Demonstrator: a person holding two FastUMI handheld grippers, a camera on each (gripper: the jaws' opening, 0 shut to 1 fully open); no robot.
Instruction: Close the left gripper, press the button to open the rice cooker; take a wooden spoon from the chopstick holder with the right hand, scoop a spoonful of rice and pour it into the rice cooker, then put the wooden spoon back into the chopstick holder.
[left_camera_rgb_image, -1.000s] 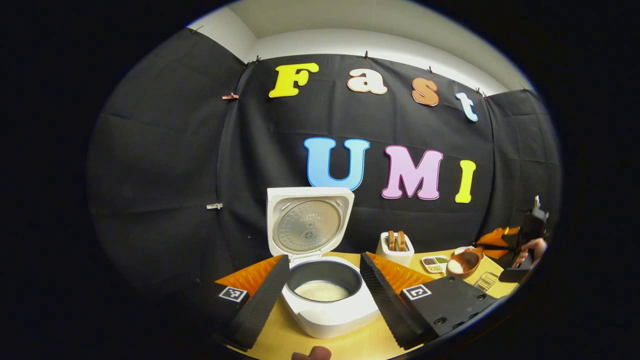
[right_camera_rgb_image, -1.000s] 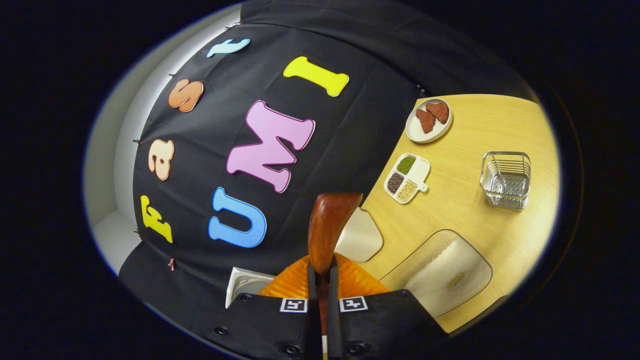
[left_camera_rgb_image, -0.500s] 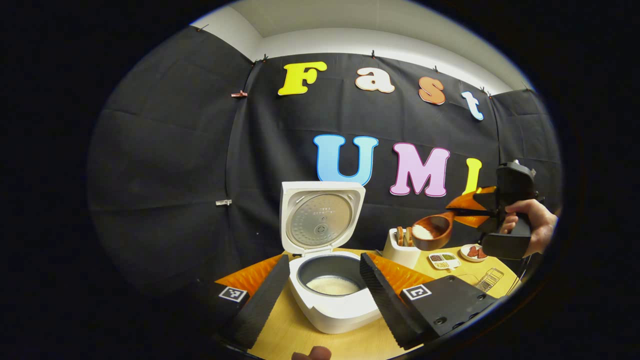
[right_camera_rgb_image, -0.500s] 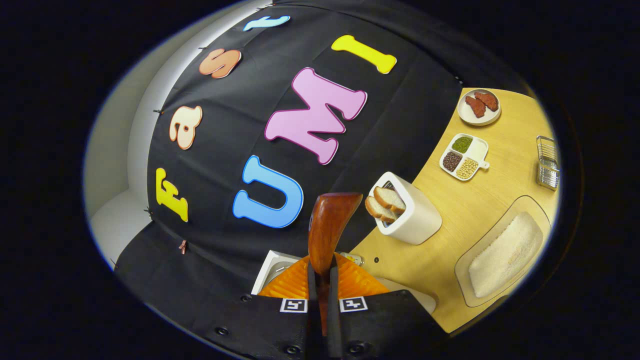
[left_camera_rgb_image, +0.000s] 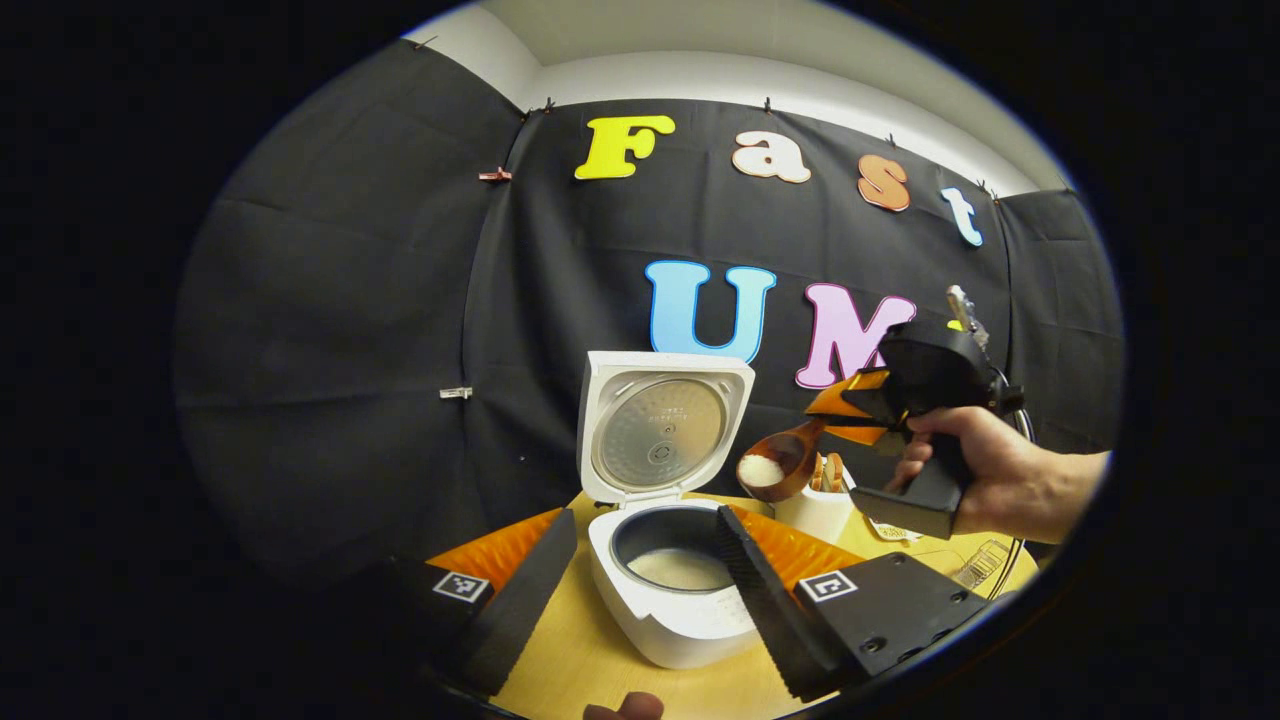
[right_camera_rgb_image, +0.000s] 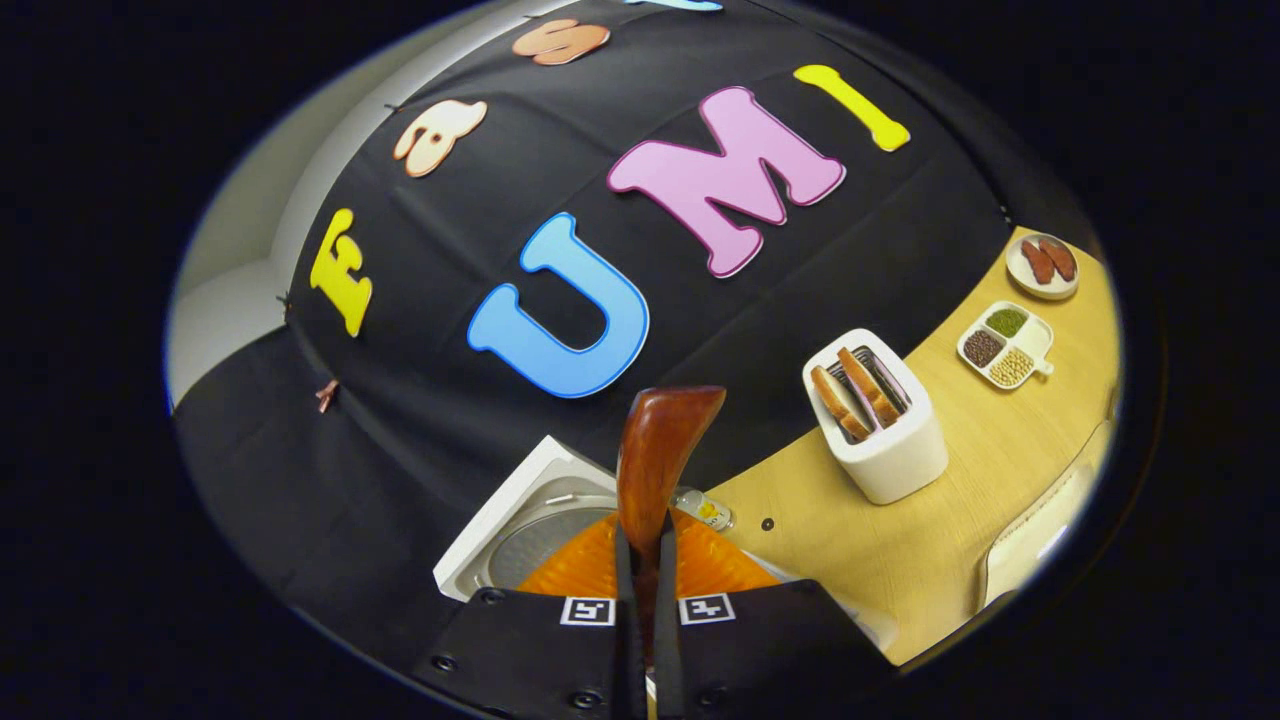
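Observation:
The white rice cooker (left_camera_rgb_image: 668, 625) stands with its lid (left_camera_rgb_image: 662, 432) up, and white rice lies in its grey pot (left_camera_rgb_image: 680, 568). My left gripper (left_camera_rgb_image: 640, 600) is open, and its fingers frame the cooker from the near side. A hand holds my right gripper (left_camera_rgb_image: 850, 408) in the air to the right of the lid. It is shut on the handle of the wooden spoon (left_camera_rgb_image: 775, 465), whose bowl carries a heap of rice just above the pot's right rim. In the right gripper view the spoon (right_camera_rgb_image: 655, 455) points forward from the right gripper (right_camera_rgb_image: 645, 560) over the cooker's lid (right_camera_rgb_image: 530, 520).
A white toaster (right_camera_rgb_image: 885, 430) with bread slices stands behind the cooker on the wooden table (right_camera_rgb_image: 860, 550). Farther right are a divided dish of beans (right_camera_rgb_image: 1005, 345), a small plate (right_camera_rgb_image: 1042, 265) and the rice tray's edge (right_camera_rgb_image: 1040, 530). A wire holder (left_camera_rgb_image: 985, 562) stands at the table's right.
The right gripper has carried the rice-filled spoon up from the rice tray and left across the table to the cooker's right rim. The left gripper has drawn back a little.

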